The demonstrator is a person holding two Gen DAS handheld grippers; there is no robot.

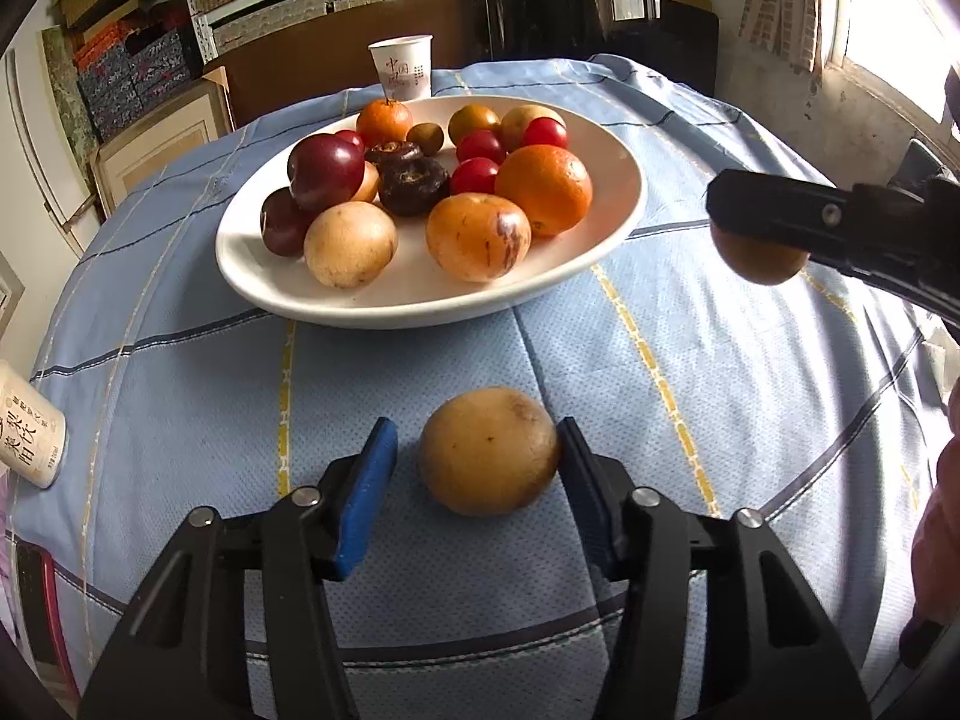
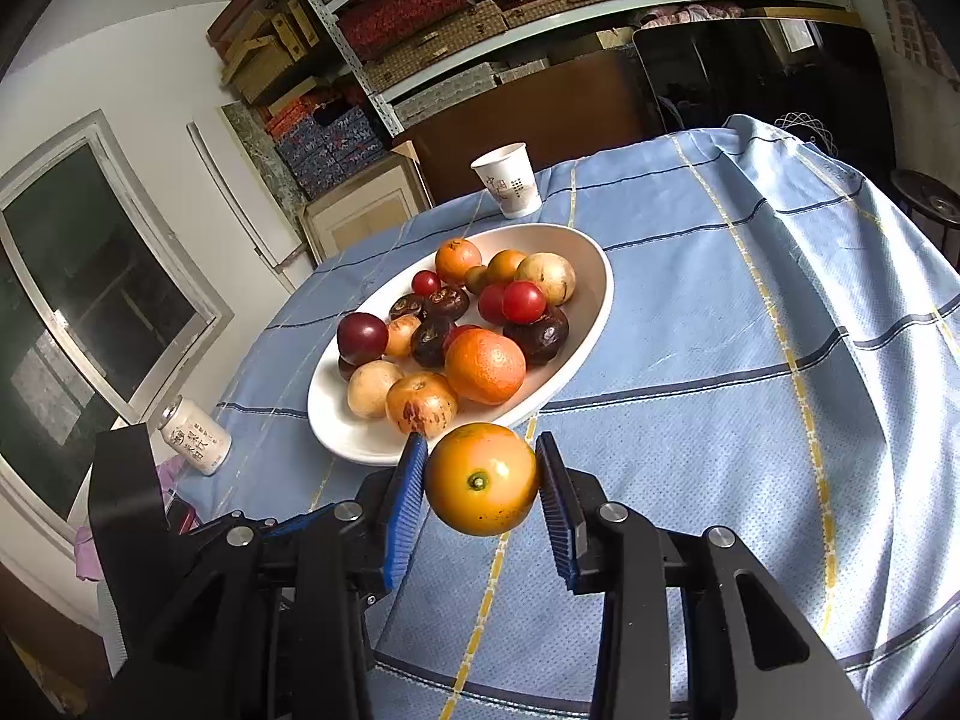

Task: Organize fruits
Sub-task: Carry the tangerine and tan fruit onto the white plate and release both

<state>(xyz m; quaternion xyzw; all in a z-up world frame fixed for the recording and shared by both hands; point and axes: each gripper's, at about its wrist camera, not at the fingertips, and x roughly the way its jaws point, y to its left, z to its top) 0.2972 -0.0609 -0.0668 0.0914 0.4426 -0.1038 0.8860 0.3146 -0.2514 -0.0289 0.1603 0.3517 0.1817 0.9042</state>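
A white oval plate on the blue checked cloth holds several fruits: oranges, red tomatoes, dark plums, tan round fruits. A tan round fruit lies on the cloth between the fingers of my left gripper. The jaws are open; the right pad touches the fruit and the left pad stands apart. My right gripper is shut on a yellow-orange fruit and holds it in the air just before the plate's near rim. It also shows in the left wrist view, right of the plate.
A paper cup stands behind the plate. A white bottle lies at the table's left edge. Shelves with boxes fill the back wall. The cloth hangs over the table's right side.
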